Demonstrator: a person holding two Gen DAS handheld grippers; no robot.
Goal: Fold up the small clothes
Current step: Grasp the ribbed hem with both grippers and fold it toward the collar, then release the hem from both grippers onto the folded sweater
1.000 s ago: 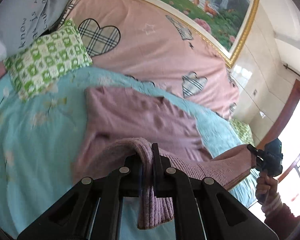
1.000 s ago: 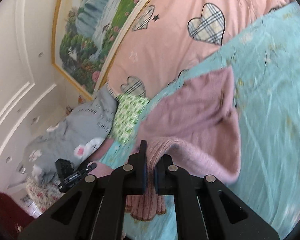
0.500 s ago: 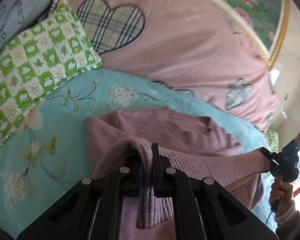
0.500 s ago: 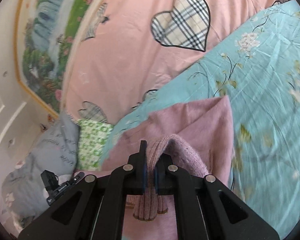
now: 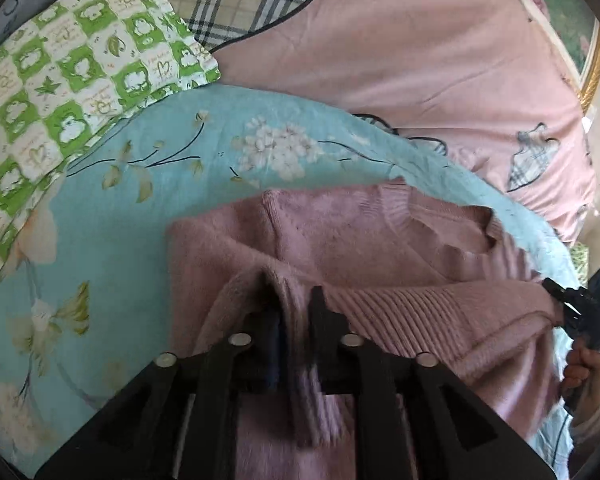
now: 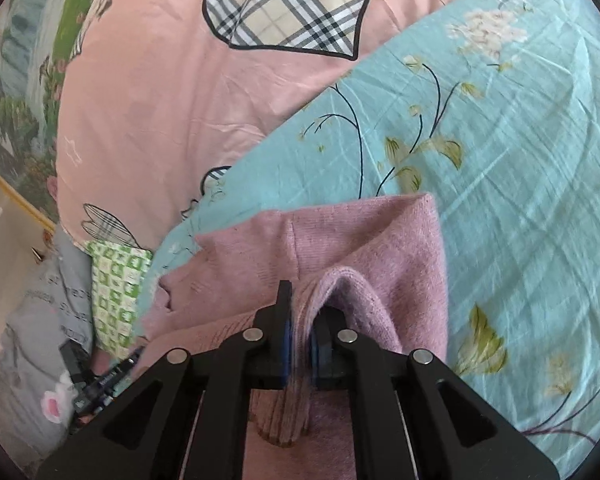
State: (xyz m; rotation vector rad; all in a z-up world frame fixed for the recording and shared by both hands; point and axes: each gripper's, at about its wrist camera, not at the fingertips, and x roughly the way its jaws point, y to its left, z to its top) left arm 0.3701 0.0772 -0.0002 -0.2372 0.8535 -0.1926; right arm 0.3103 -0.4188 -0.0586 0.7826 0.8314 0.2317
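Note:
A mauve knitted sweater [image 5: 340, 236] lies on the light-blue flowered bedsheet [image 5: 100, 280], its neckline toward the far side. My left gripper [image 5: 294, 300] is shut on the sweater's ribbed hem, which is folded over the body and stretches right to my right gripper [image 5: 560, 304]. In the right wrist view my right gripper [image 6: 302, 304] is shut on the other end of the hem, over the sweater [image 6: 340, 240]. The left gripper [image 6: 112, 368] shows at the lower left there.
A green-and-white checked pillow [image 5: 60, 72] lies at the far left. A pink quilt with plaid hearts [image 5: 420, 60] rises behind the sheet. A grey pillow [image 6: 32, 340] and a framed landscape painting [image 6: 20, 80] are beyond. The sheet [image 6: 520, 160] extends right.
Both grippers have carried the hem forward over the sweater toward its neckline and dropped lower, closer to the bed. Both have stayed shut on the fabric.

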